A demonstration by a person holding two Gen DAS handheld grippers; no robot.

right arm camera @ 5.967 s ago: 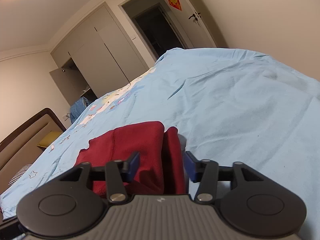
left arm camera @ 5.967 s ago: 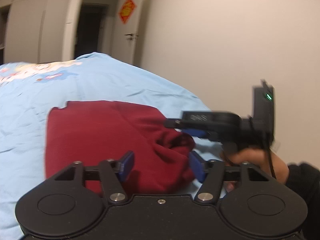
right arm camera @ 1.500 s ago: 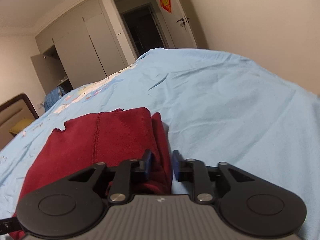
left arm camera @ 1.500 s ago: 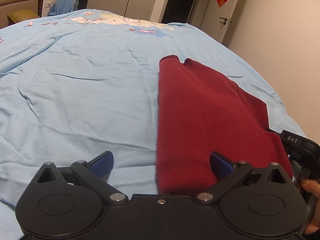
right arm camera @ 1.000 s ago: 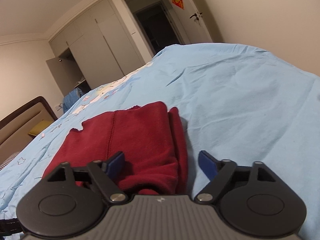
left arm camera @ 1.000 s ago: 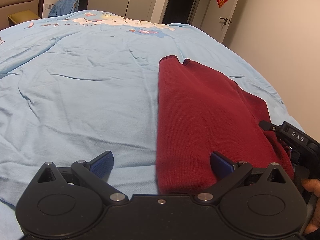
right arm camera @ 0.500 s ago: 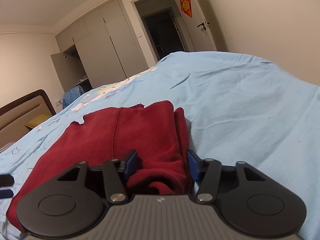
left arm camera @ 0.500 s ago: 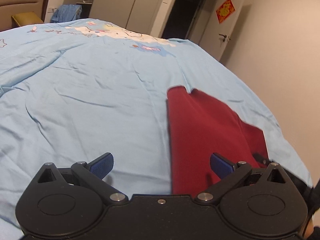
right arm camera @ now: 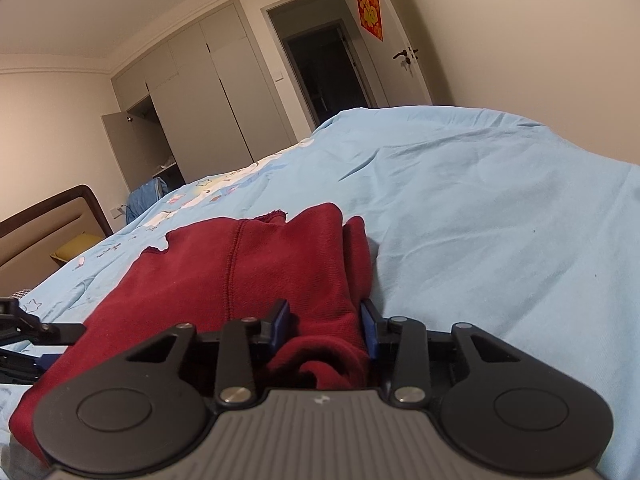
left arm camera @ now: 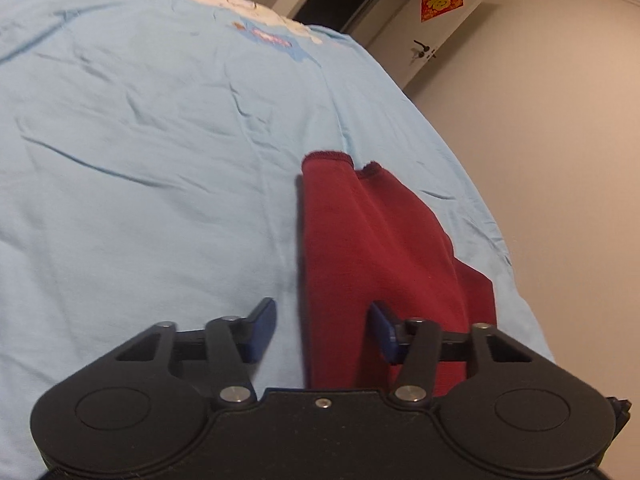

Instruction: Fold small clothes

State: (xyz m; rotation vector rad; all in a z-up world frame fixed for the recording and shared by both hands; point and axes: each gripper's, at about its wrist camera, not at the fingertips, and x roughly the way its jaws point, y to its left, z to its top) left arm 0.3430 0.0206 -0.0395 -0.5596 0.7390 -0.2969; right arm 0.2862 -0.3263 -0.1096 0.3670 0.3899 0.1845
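Red garment (left arm camera: 360, 248) folded on a light-blue bed (left arm camera: 140, 140).
Left gripper (left arm camera: 322, 330) spread apart at its near edge; right gripper (right arm camera: 325, 326) clamped on bunched cloth, lower centre.

I see a bedroom with plain cream walls (right arm camera: 540, 40) and a pale ceiling (right arm camera: 100, 4). A light blue bedsheet (left arm camera: 140, 160) covers the bed, with a brown headboard (right arm camera: 44, 216) at the far end. Beyond it stand grey wardrobes (right arm camera: 208, 92), one door ajar, beside a dark doorway (right arm camera: 324, 68). A red paper decoration (right arm camera: 370, 7) hangs on the white door (right arm camera: 404, 60).
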